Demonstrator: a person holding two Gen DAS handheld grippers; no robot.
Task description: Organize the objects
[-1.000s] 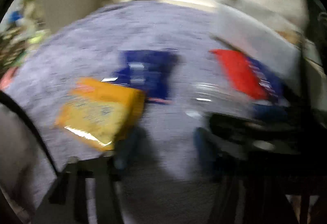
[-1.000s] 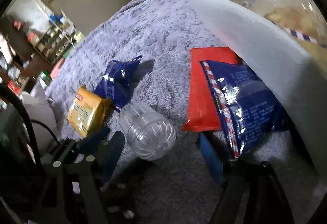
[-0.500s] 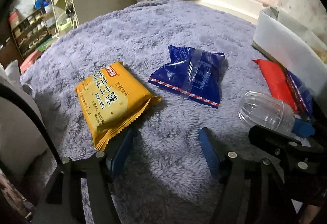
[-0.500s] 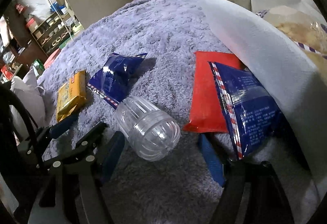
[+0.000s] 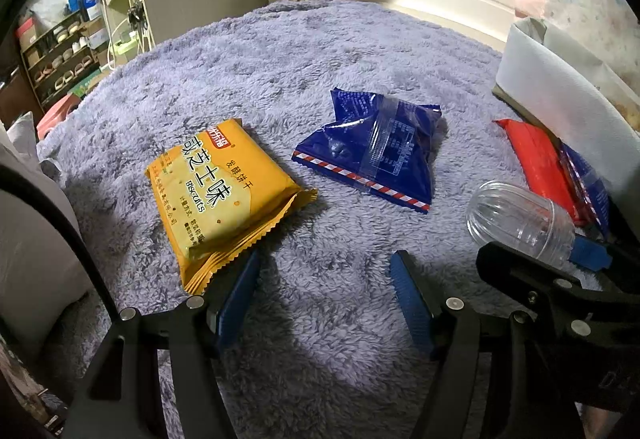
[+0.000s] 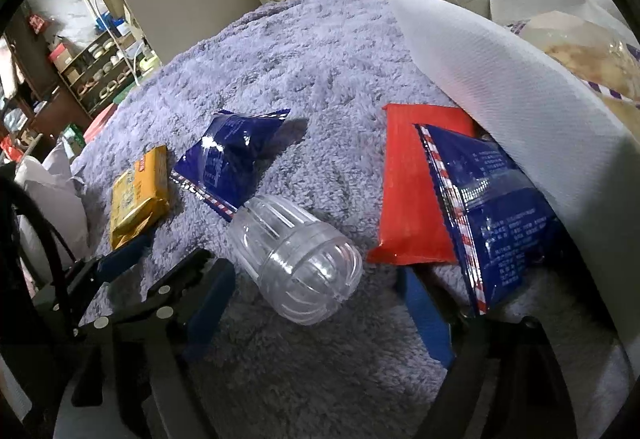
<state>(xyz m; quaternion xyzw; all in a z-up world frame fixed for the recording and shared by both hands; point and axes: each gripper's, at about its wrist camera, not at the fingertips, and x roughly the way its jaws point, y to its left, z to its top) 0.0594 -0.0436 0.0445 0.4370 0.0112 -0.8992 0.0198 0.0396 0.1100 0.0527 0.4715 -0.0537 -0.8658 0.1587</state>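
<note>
Left-wrist view, left to right. The yellow foil biscuit packet (image 5: 224,195) lies flat on the grey-violet plush blanket (image 5: 280,55), its crimped near edge just beside the left finger of the left tongs (image 5: 324,291). Half a second earlier the packet sat in the same place, and a second ago the view was blurred with motion; the left tongs have since spread and now stand released, nothing between the blue pads, only bare blanket. Next comes the crumpled dark-blue snack pouch with red-and-white striped hem (image 5: 376,147), apart from the biscuits. Further right the clear ribbed plastic jar (image 5: 520,219) lies on its side, and behind it the flat red packet (image 5: 540,163) rests against the white fabric bin (image 5: 560,99).

Right-wrist view, left to right. The same biscuit packet (image 6: 138,195) and blue pouch (image 6: 232,159) appear at far left. The jar (image 6: 296,259) lies just ahead of the right tongs (image 6: 312,303), nearer the left finger; these jaws are opening, and no pad presses the jar. At right the red packet (image 6: 412,191) is overlapped by a second dark-blue striped pouch (image 6: 492,207), both tucked under the bin wall (image 6: 500,79).

Judgement: both tongs are empty and poised; no item is yet sorted into the bin.
</note>
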